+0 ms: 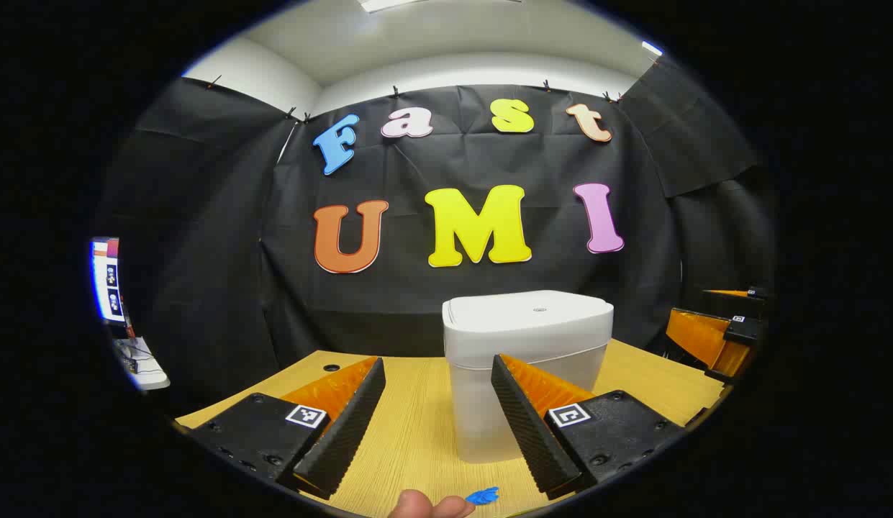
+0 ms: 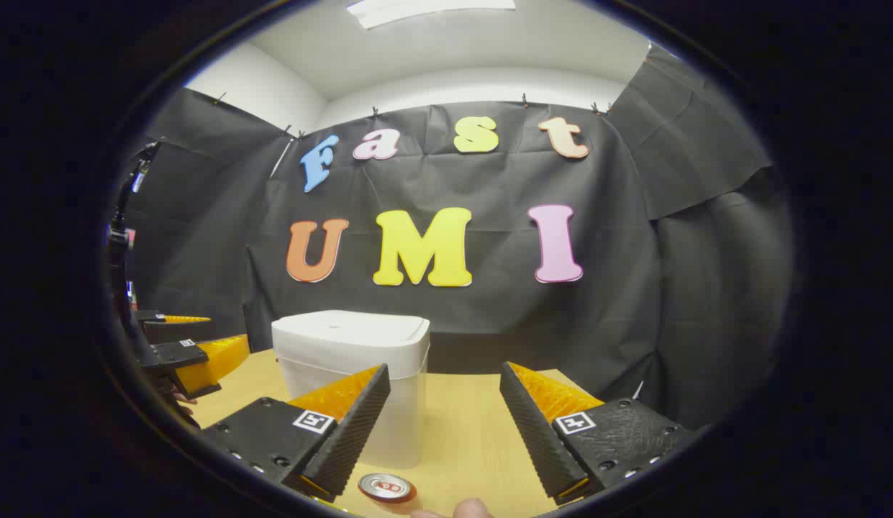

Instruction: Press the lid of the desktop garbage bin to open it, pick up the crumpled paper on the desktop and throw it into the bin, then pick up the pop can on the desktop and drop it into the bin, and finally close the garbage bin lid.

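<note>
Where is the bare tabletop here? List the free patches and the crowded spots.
Free: the tabletop left of the bin in the left gripper view, and the stretch right of the bin up to the black cloth in the right gripper view. Crowded: the near edge, where the can stands in front of the bin.

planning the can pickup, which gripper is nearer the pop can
Right. The pop can stands just below the right gripper, near its open fingers; the left gripper hangs off beyond the bin.

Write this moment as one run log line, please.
bin lid shut | left gripper open | right gripper open | pop can on desk
</note>
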Motion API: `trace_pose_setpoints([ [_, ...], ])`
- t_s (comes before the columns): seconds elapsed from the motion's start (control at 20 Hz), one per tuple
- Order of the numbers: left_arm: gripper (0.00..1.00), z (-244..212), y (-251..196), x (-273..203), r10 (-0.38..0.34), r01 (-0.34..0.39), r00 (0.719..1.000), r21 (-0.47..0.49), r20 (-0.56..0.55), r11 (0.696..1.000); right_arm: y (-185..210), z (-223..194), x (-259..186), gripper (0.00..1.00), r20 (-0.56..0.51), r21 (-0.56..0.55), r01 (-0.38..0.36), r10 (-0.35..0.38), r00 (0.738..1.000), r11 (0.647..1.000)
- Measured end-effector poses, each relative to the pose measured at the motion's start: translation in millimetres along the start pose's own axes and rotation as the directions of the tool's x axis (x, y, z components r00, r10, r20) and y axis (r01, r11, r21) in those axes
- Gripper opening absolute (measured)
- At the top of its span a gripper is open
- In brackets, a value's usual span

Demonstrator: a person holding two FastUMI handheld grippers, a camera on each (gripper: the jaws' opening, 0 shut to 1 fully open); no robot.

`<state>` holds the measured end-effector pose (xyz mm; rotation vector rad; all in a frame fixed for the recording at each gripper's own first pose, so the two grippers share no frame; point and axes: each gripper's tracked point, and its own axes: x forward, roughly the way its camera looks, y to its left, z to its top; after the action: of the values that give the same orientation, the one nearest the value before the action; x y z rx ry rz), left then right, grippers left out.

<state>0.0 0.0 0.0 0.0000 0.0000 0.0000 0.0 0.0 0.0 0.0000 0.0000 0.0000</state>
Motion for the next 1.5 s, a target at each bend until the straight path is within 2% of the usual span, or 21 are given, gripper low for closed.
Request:
trace_pose_setpoints([
  [0.1, 0.96, 2.3, -0.5, -0.2, 0.001, -0.001, 1.0, 0.002, 0.007, 1.0, -1.0, 2.4, -2.0, 0.95, 0.01, -0.008, 0.006, -0.006, 1.0, 1.0],
  [1.5, 0.96, -0.9, 5.5, -5.5, 0.018, -0.018, 1.0, 0.0, 0.011, 1.0, 8.3, -3.0, -5.9, 0.95, -0.008, 0.007, -0.033, 0.034, 0.999, 0.999],
])
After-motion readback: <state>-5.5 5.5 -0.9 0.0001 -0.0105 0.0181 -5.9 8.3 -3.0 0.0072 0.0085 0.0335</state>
